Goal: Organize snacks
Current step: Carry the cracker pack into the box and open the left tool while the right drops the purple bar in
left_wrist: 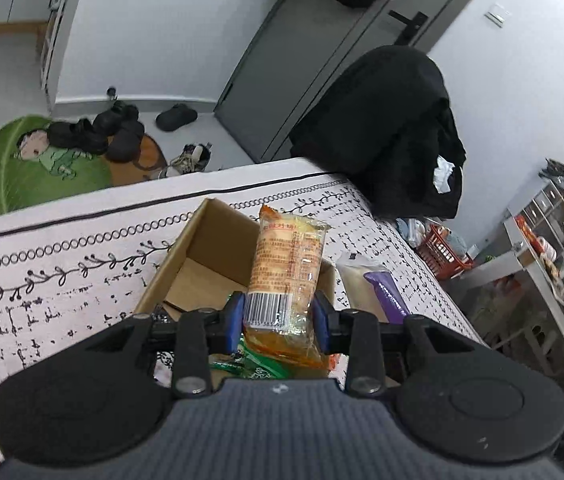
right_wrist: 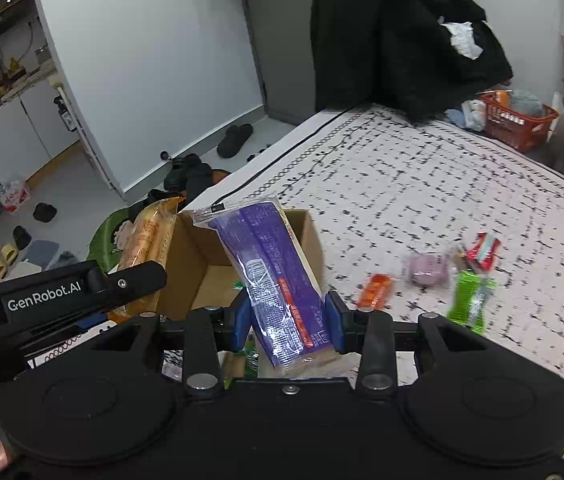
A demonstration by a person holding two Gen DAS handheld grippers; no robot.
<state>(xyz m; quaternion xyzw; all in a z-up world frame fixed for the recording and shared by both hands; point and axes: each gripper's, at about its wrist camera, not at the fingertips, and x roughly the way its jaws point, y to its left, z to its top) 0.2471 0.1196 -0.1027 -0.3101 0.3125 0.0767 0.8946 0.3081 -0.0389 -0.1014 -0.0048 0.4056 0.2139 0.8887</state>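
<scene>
Right wrist: purple packet (right_wrist: 278, 280) between gripper (right_wrist: 287, 322) pads.

Both wrist views look steeply down, close, sharing the cardboard box (left_wrist: 202, 264).

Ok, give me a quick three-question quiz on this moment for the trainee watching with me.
1. True or false: the left hand-held gripper is shut on the orange packet.
2. What does the right hand-held gripper hold? A) green packet B) purple packet C) red packet
3. Fill in: both held packets are above the open cardboard ____.

Key:
1. True; its blue pads press the packet's sides.
2. B, the purple packet. The green packet and red packet lie loose on the tablecloth.
3. box.
</scene>
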